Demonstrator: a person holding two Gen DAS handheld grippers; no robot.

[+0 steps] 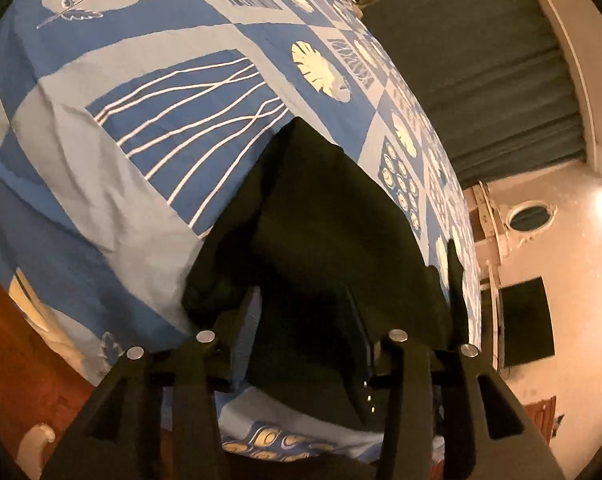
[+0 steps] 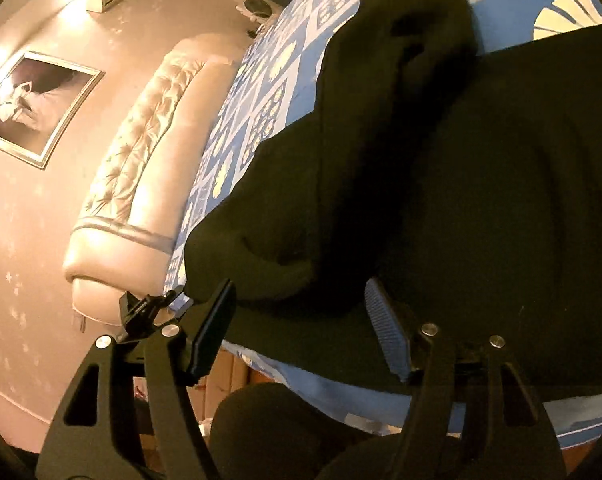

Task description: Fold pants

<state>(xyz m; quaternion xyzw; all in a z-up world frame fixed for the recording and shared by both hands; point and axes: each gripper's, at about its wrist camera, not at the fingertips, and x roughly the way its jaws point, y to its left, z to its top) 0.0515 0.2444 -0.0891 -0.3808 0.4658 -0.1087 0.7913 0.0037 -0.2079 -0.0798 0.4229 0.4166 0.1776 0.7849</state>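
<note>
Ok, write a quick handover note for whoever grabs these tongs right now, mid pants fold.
Left tongs: open, the black pants between the fingers, nothing pinched.
Right tongs: open, over the pants' near edge, nothing held.
Pants lie bunched and creased on the blue patterned bedspread, near the bed's front edge.
Done: how many folds are made cannot be told.
Left: smooth the fabric, finish folding, square the edges.

Black pants (image 1: 325, 216) lie on a blue bedsheet (image 1: 141, 92) patterned with cream leaves and white lines.
</note>
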